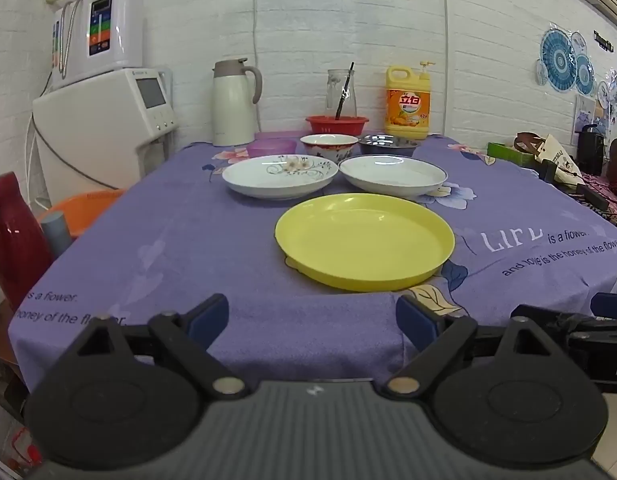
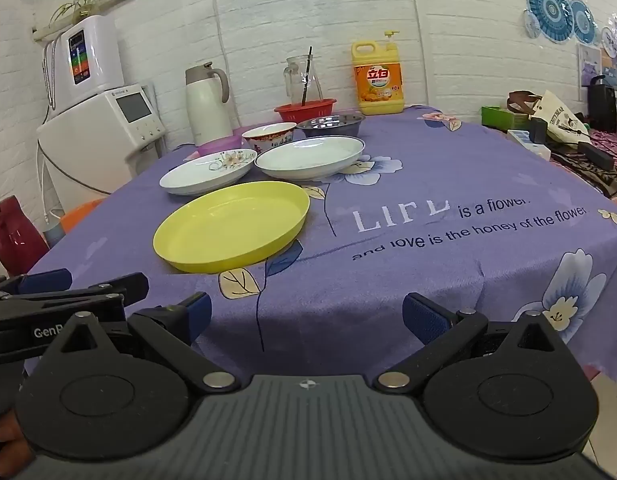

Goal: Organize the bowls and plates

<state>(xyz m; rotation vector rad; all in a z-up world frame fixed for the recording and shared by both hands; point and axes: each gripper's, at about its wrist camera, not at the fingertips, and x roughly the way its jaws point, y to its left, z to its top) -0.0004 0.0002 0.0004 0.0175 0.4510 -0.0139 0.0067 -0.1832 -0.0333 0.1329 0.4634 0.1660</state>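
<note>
- The left gripper (image 1: 312,320) and the right gripper (image 2: 306,316) are held side by side at the near table edge, each with blue-padded jaws spread wide and nothing between them.
- Three plates are counted ahead: a round yellow plastic plate (image 1: 364,240) nearest, just ahead of the left gripper and ahead-left of the right one; beyond it a white ceramic plate with a floral print (image 1: 280,174) and a plain white ceramic plate (image 1: 392,174), side by side.
- Four bowls are seen farther back: a translucent purple plastic bowl (image 1: 271,147), a white ceramic bowl with red pattern (image 1: 328,145), a shiny steel bowl (image 1: 388,145) and a red plastic basin (image 1: 336,124).
- Behind these stand a cream thermos jug (image 1: 232,104), a glass pitcher (image 1: 340,88) and a yellow detergent bottle (image 1: 407,100).
- No object stands between the grippers and the yellow plate.
- Everything rests on a purple flowered tablecloth (image 1: 168,240), against a white brick wall (image 1: 348,20).
</note>
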